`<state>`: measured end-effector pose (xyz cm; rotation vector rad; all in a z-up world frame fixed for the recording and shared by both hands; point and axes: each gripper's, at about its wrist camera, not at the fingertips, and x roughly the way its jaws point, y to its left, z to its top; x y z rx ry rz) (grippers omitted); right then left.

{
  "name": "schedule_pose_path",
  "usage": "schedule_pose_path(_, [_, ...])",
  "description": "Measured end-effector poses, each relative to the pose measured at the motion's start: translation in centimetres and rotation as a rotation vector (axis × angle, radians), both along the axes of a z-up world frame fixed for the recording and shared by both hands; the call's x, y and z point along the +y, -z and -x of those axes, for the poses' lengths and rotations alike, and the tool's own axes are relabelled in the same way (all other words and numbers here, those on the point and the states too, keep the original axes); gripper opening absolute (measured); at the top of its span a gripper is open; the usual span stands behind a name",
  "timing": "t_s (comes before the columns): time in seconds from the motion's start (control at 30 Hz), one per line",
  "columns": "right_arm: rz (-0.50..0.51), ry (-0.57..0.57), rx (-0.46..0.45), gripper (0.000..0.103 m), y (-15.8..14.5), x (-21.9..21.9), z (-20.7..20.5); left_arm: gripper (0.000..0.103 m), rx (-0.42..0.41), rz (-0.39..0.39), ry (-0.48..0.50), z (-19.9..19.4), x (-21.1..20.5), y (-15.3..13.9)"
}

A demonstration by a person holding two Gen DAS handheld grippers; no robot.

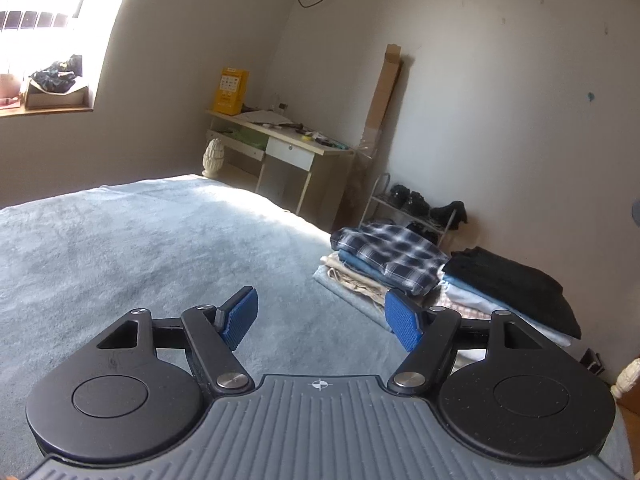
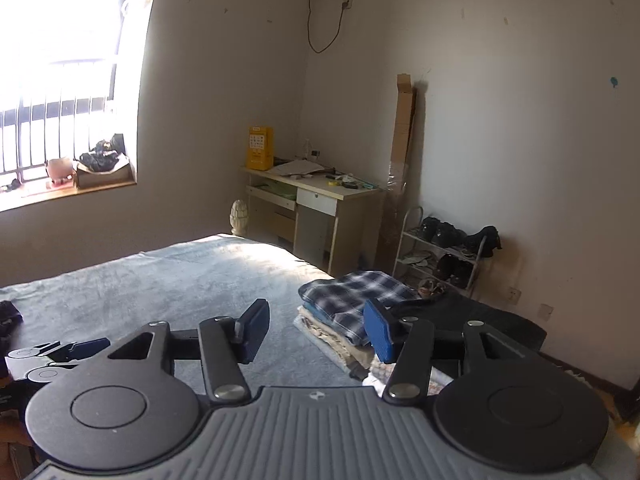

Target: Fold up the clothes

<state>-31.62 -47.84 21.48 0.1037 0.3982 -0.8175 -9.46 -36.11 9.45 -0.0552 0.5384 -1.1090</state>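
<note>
Two stacks of folded clothes sit at the right edge of the bed. The far stack is topped by a blue-and-white plaid shirt; the near one by a black garment. My left gripper is open above the grey-blue blanket, to the left of the stacks, with nothing between its blue pads. My right gripper is open too, raised over the blanket with the stacks behind its right finger, and holds nothing. The left gripper also shows at the lower left of the right wrist view.
A dark garment lies at the left edge of the bed. Beyond the bed stand a desk with a yellow box, a shoe rack, a tall cardboard box against the wall, and a window sill.
</note>
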Motion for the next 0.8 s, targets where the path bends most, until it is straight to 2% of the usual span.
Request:
schedule_pose_path(0.1, [-0.044,-0.023,-0.062,0.057,1.9,0.2,1.6,0.072,0.040,-0.028,0.022,1.5,-0.6,-0.2])
schedule_pose_path(0.2, [-0.064,-0.025,-0.106,0.058,4.3,-0.2,3.8,0.078,0.043,-0.143,0.099,3.7,-1.9,-0.3])
schedule_pose_path(0.3, [-0.123,0.059,-0.114,0.062,6.0,-1.2,6.5,0.083,0.051,-0.196,0.110,6.1,-2.4,0.3])
schedule_pose_path(0.4, [-0.230,0.132,-0.085,0.067,7.3,-2.0,9.2,0.088,0.094,-0.218,0.126,8.8,-2.9,1.4])
schedule_pose_path(0.5, [-0.286,0.203,0.005,0.072,8.7,-2.0,11.5,0.093,0.134,-0.240,0.176,11.7,-3.7,2.4])
schedule_pose_path(0.57, [-0.230,0.237,0.054,0.075,9.3,-1.0,12.9,0.098,0.124,-0.231,0.199,13.9,-3.9,2.8])
schedule_pose_path(0.67, [-0.160,0.301,0.051,0.083,9.8,1.0,15.8,0.100,0.113,-0.227,0.218,16.7,-4.4,2.7])
schedule_pose_path(0.7, [-0.153,0.318,0.044,0.089,10.0,1.5,16.8,0.101,0.109,-0.229,0.225,17.6,-4.5,2.6])
schedule_pose_path(0.8, [-0.184,0.357,0.038,0.094,10.6,2.0,19.1,0.103,0.085,-0.240,0.255,20.3,-4.8,2.5])
